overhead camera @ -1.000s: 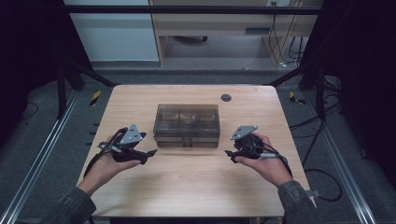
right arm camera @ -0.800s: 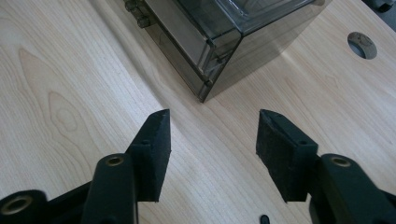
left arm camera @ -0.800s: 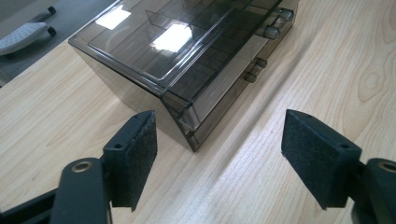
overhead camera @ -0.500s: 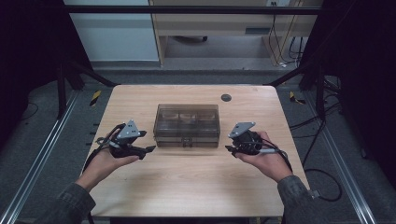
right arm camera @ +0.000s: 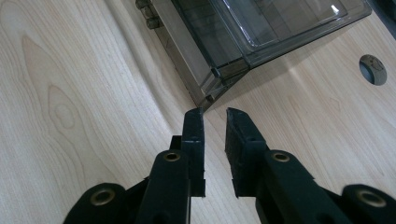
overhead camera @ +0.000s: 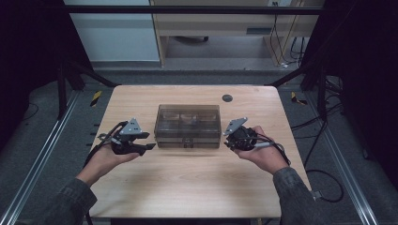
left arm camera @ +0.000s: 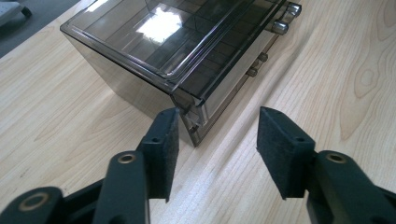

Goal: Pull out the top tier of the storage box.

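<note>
A smoky see-through plastic box (overhead camera: 187, 125) with small knobs on its front stands in the middle of the wooden table (overhead camera: 187, 187). My left gripper (overhead camera: 149, 142) is held just left of the box. In the left gripper view the gripper (left arm camera: 218, 115) is open, its jaws have just been closing, and the box's near corner (left arm camera: 187, 98) lies just ahead of them. My right gripper (overhead camera: 227, 142) is held just right of the box. In the right gripper view the gripper (right arm camera: 213, 114) has just been closing to a narrow gap with nothing in it, pointing at the box's corner (right arm camera: 212, 79).
A round dark hole (overhead camera: 227, 98) sits in the table behind the box, also seen as a hole (right arm camera: 372, 69) in the right gripper view. Black frame struts and cables stand on the floor around the table. Bare wood lies in front of the box.
Both grippers' jaws stand closer together than before, the right one far more so. Both hands have stayed beside the box.
</note>
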Demonstrator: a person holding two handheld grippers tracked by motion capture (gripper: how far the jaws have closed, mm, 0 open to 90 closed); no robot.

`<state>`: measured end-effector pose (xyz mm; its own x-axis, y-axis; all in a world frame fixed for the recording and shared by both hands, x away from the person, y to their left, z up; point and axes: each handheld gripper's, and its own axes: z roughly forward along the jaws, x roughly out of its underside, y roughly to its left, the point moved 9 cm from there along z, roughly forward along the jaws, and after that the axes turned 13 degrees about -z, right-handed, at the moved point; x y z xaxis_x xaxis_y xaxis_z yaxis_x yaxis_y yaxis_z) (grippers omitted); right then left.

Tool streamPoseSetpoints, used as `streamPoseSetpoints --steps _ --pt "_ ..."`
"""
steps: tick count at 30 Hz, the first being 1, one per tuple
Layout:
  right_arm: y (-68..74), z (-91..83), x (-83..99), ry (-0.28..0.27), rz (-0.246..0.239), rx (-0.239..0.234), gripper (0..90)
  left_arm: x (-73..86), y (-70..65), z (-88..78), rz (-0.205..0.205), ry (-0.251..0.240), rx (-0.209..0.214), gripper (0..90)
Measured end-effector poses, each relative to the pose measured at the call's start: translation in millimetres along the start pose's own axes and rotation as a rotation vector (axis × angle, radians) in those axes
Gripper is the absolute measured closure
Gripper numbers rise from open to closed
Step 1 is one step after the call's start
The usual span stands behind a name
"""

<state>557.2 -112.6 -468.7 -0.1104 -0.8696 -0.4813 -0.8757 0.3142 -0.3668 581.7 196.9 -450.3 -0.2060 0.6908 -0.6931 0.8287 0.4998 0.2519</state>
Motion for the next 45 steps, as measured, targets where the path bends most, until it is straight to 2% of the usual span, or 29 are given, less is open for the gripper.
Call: streamPoseSetpoints --steps 11,14,27,33,39,45 --pt "-2.2 5.9 -9.4 -0.006 -0.022 -0.018 79.8 -0.5 2.0 10.0 0.028 0.035 0.006 55.3" --pt "-2.4 6.8 -12.8 -0.008 -0.022 -0.021 79.9 0.0 3.1 11.6 0.016 0.034 0.012 56.4" --pt "-4.5 12.3 -12.1 0.009 -0.027 -0.028 80.0 1.6 4.1 16.0 0.03 0.06 0.031 59.6" --pt "-4.5 15.8 -14.4 0.009 -0.029 -0.034 80.0 1.8 4.8 18.8 0.034 0.06 0.032 59.9" --pt "-4.2 16.7 -14.8 0.009 -0.031 -0.037 80.8 0.6 5.1 19.1 0.026 0.051 0.035 63.9" --pt "-4.8 17.0 -14.4 0.013 -0.037 -0.041 81.5 1.8 6.7 21.5 0.034 0.077 0.038 67.2"
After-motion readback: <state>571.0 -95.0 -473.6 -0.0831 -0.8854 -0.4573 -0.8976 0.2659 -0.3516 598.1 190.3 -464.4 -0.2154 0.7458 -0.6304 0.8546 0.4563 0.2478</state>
